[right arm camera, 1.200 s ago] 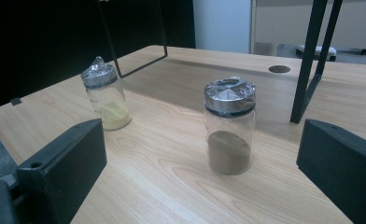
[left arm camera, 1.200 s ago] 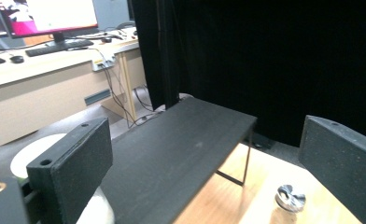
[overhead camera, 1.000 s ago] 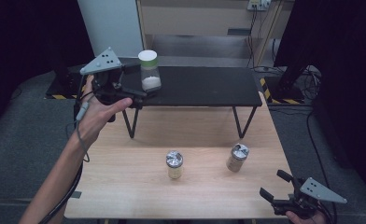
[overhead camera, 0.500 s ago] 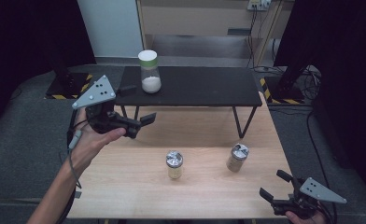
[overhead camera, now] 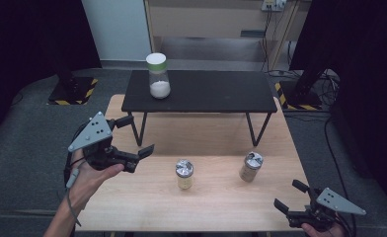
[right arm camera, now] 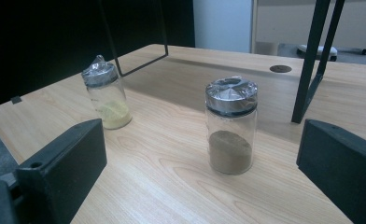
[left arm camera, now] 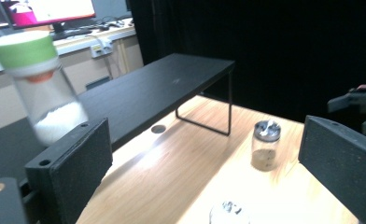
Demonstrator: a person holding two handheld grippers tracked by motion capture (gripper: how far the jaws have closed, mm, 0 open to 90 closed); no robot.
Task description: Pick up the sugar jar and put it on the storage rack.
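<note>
A green-lidded jar of white powder (overhead camera: 158,75) stands upright at the left end of the black shelf (overhead camera: 211,94); it also shows blurred in the left gripper view (left arm camera: 41,88). My left gripper (overhead camera: 135,136) is open and holds nothing, hovering over the table's left part, well short of that jar. On the wooden table (overhead camera: 216,138) stand a foil-capped jar of yellow powder (overhead camera: 184,174) and one of brown powder (overhead camera: 251,166). My right gripper (overhead camera: 288,194) is open at the front right corner, facing the brown jar (right arm camera: 230,126) and the yellow jar (right arm camera: 105,95).
The shelf's thin black legs (right arm camera: 312,60) stand on the table behind the two small jars. Cabinets and cables (overhead camera: 280,10) lie beyond the table on grey floor. In the left gripper view the right gripper (left arm camera: 358,105) shows far off at the right edge.
My left gripper has drawn back from beside the green-lidded jar on the shelf, down and toward the person. The jar stayed put. The right gripper has not moved.
</note>
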